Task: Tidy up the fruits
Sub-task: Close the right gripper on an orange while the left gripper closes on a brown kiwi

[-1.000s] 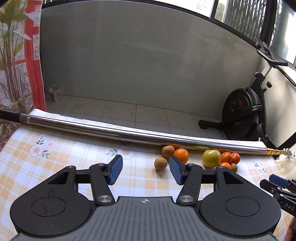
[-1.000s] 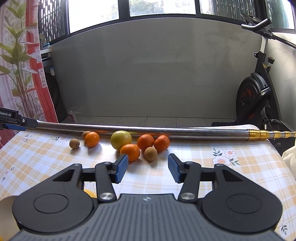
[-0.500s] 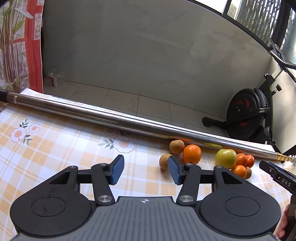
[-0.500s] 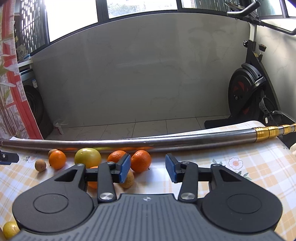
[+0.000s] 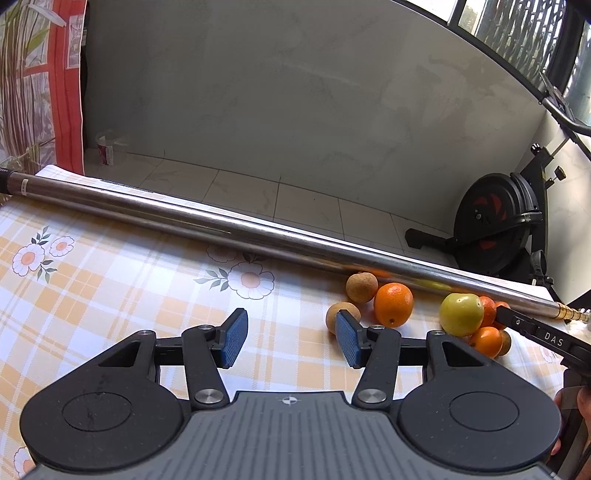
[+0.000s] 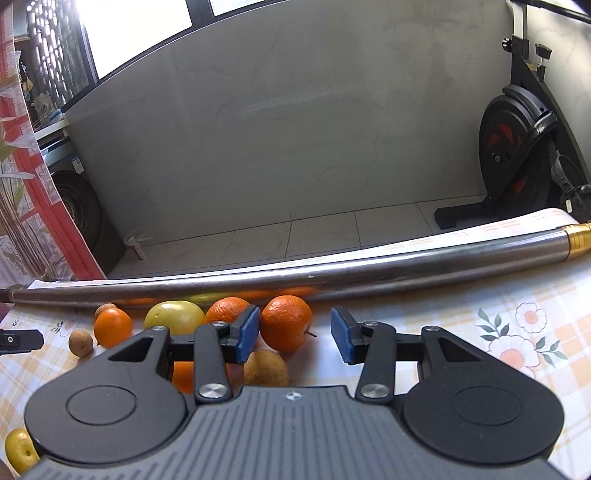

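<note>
Checked floral tablecloth (image 5: 110, 295), steel pole (image 5: 221, 225) along edge, grey wall (image 5: 295, 92), tiled floor (image 5: 240, 188)

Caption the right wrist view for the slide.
Open right gripper nears round orange mandarin beside long steel pole on checked floral tablecloth.

A grey plaster wall (image 5: 295, 92) closed the far side of the room, with pale square floor tiles (image 5: 258, 192) at its foot. Above the wall ran dark-framed windows (image 6: 140, 33), bright with daylight, some behind a metal grille (image 6: 55, 48). A black exercise bike (image 5: 495, 225) with a red-marked flywheel stood on the tiles in the right corner. On the left hung a red curtain (image 5: 66, 85) printed with leaves. A small white and red carton (image 5: 105, 147) lay on the floor near the curtain. The table (image 5: 92, 288) wore a checked orange and white cloth with daisies, and a long steel pole (image 5: 221, 225) lay along its far edge.
</note>
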Available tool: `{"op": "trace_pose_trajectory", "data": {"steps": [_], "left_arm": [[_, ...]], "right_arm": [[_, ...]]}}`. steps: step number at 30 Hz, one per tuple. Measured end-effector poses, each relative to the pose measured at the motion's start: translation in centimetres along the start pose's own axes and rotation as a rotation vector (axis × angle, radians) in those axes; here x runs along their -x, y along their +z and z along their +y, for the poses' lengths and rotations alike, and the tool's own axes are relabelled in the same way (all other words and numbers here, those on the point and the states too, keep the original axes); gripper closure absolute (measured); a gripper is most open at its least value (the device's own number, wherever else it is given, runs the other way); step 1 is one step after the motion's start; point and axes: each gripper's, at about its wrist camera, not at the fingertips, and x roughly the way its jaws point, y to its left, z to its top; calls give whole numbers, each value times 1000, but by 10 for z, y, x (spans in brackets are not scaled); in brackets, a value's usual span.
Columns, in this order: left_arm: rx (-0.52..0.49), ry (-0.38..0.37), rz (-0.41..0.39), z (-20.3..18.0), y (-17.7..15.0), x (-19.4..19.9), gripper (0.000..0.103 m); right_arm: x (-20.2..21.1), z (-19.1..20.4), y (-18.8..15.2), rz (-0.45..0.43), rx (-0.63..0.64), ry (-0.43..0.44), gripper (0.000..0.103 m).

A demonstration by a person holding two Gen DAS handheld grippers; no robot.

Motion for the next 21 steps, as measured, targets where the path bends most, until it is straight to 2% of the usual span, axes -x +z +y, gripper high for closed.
{"op": "trace_pose_trajectory", "data": {"steps": [3, 12, 21], "left_arm": [[3, 1, 7, -1, 1, -1, 48], [32, -23, 35, -3, 2, -13, 48], [137, -84, 95, -9, 8, -46, 49]], "right_arm": [[-3, -1, -1, 10, -9, 27, 67], [20, -12, -4, -32, -63, 21, 67], [47, -22, -12, -39, -77, 16, 67]]}}
